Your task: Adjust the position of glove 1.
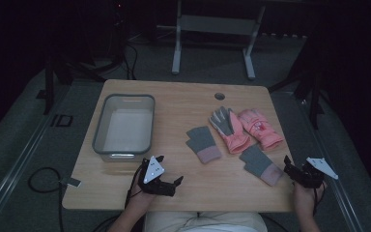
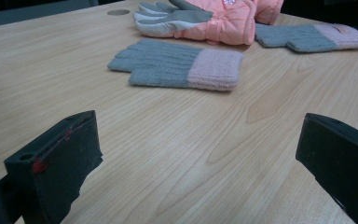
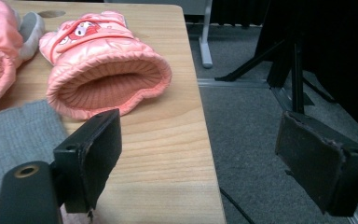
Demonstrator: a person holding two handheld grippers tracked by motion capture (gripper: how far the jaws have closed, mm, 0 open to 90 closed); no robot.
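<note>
Dark carpet surrounds the wooden tabletop [image 1: 183, 101]. Both the left hand-held gripper [image 1: 170, 180] and the right hand-held gripper [image 1: 293, 170] hover with jaws wide apart, empty. Nearest them lie a grey knit glove [image 1: 203, 143], another grey knit glove [image 1: 261, 164] and two pink mittens [image 1: 246, 128].

Four gloves lie on the desk [image 1: 183, 99]: two grey knitted ones, one [image 1: 202, 143] left and one [image 1: 261, 164] right, and two pink padded ones, palm-up [image 1: 229, 129] and back-up [image 1: 260, 127]. One grey bin [image 1: 124, 126]. Two claws: left [image 1: 169, 179], right [image 1: 294, 170].
</note>
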